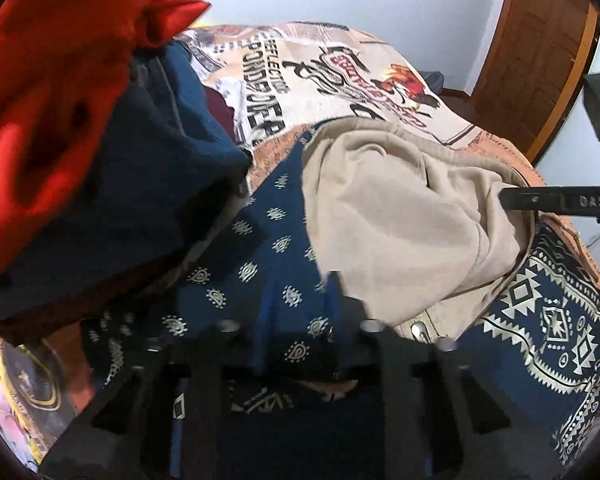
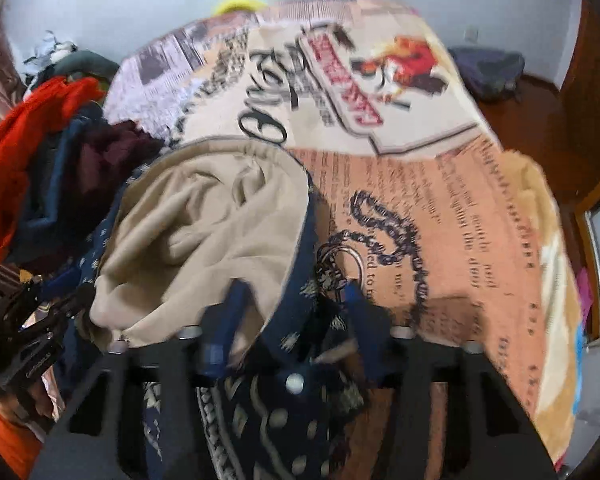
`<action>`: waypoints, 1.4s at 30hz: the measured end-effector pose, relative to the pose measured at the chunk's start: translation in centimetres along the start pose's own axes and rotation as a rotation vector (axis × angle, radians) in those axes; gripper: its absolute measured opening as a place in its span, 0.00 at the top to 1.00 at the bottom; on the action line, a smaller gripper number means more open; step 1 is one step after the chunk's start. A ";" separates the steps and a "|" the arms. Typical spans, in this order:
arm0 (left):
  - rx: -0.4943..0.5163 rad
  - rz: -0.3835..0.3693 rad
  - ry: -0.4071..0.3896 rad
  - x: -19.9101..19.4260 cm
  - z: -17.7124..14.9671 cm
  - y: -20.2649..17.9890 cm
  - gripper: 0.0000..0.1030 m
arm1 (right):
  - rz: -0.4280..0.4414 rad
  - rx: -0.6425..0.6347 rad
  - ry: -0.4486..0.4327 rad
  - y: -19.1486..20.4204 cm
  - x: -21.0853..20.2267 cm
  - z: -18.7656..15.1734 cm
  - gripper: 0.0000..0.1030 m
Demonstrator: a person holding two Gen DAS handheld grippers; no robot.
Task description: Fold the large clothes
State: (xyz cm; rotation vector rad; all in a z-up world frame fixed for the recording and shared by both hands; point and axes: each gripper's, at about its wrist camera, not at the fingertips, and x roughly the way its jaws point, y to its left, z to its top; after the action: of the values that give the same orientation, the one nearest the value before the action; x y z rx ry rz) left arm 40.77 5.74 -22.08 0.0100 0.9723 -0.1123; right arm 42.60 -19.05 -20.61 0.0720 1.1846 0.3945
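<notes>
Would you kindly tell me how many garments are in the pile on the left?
3 distinguishable: a red garment on the outside, a blue garment beside it, and a maroon garment nearest the beige garment. Others may lie hidden underneath.

On the bed (image 2: 440, 208) a patterned garment (image 1: 268, 240) lies spread, with a plain garment (image 1: 400, 220) on top; a heap of clothes (image 2: 40, 168) sits to their left.
</notes>
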 end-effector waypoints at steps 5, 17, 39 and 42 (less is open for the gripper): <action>-0.024 -0.030 -0.014 -0.6 0.2 0.5 1.00 | -0.010 -0.011 -0.047 1.4 -0.8 1.2 0.93; -0.010 -0.028 -0.266 -14.1 0.9 1.5 1.00 | 0.134 -0.140 -0.385 10.0 -16.2 3.1 0.94; -0.006 0.027 -0.022 -13.0 -12.5 4.8 0.98 | -0.023 -0.167 -0.088 4.4 -9.0 -15.9 0.93; 0.026 0.016 -0.026 -13.0 -11.7 3.3 0.92 | -0.027 -0.162 -0.095 4.2 -9.1 -16.3 0.93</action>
State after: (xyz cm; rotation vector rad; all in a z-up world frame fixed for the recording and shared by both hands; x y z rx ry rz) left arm 24.17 10.87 -18.10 0.0401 0.9446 -0.1099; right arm 23.81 -20.67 -17.73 -0.0650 1.0554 0.4570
